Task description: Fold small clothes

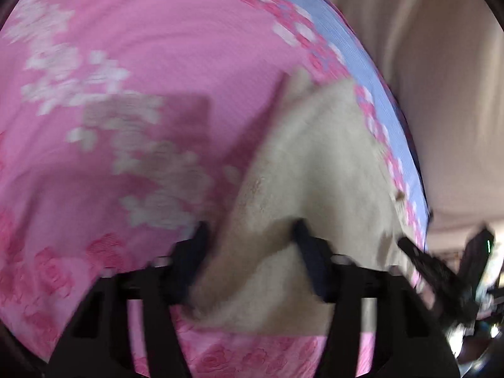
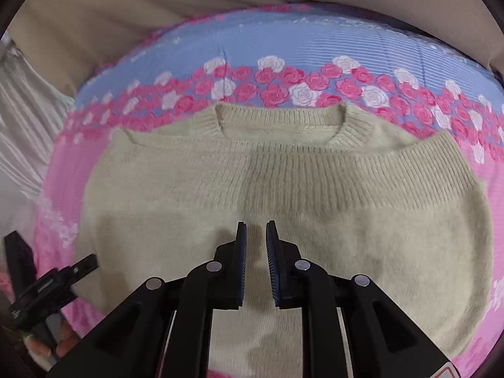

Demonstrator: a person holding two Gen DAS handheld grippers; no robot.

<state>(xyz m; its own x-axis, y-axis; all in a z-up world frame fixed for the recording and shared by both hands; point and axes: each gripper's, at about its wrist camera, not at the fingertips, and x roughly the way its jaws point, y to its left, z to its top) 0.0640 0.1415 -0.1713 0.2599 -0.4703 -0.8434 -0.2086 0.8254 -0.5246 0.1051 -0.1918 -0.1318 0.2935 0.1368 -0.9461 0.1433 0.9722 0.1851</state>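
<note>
The right wrist view gives the clear account. A beige knit sweater (image 2: pixel 252 208) lies folded on a bed covered by a pink and blue rose-print sheet (image 2: pixel 315 47). Its ribbed hem has been brought up to sit just below the round neckline, which faces the far edge. The right gripper (image 2: pixel 255 233) hovers over the near middle of the sweater, jaws parted by a narrow gap with nothing between them. The left gripper (image 2: pixel 53 264) shows at the lower left of this view, beside the sweater's left edge, held by a hand (image 2: pixel 50 343).

The left wrist view is blurred. It shows the left gripper (image 1: pixel 250 230) with jaws spread wide and released, the sweater's (image 1: pixel 315 173) side portion lying between and beyond them. Whether the fingers touch the knit cannot be told. The right gripper (image 1: pixel 447 252) appears dark at the far right.

Bare pink sheet lies open to the left of the sweater. A beige curtain (image 2: pixel 126 0) hangs behind the far bed edge.
</note>
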